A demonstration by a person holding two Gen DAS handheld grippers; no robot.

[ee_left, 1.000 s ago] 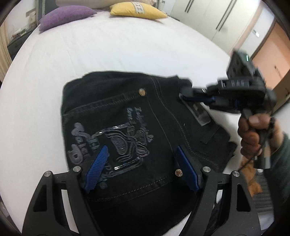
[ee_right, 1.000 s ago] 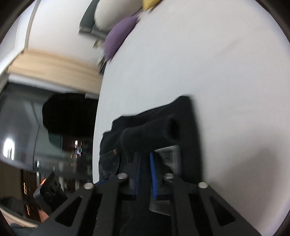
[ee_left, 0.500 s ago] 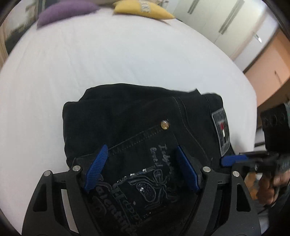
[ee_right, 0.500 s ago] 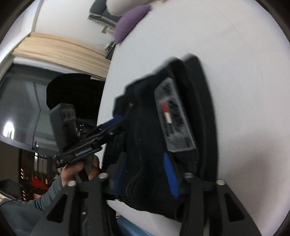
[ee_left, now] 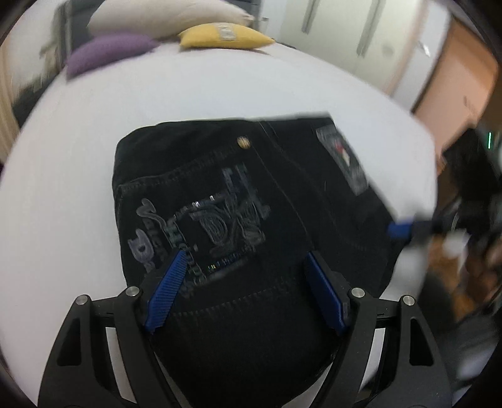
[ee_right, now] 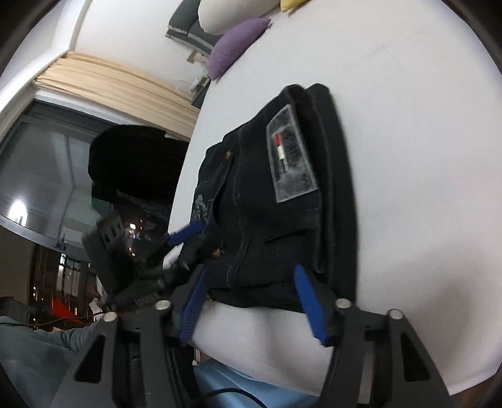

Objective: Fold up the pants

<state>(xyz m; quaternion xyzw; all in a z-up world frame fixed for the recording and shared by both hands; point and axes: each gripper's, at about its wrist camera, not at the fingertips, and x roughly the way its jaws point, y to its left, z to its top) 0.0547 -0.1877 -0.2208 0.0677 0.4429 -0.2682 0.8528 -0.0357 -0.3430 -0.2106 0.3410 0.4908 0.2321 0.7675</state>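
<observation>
right gripper [ee_right: 251, 298] backed off the waistband since a second ago, jaws opening, empty, left gripper [ee_left: 248, 292] wide above folded black pants [ee_left: 251, 204], patch lettering unreadable

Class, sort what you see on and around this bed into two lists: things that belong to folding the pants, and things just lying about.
Belongs to the job:
- folded black denim pants with a grey waistband patch
- left gripper, open over the pants
- right gripper, jaws opening, off the cloth
- white bed sheet

Just lying about:
- purple cushion
- yellow cushion
- cream pillow
</observation>
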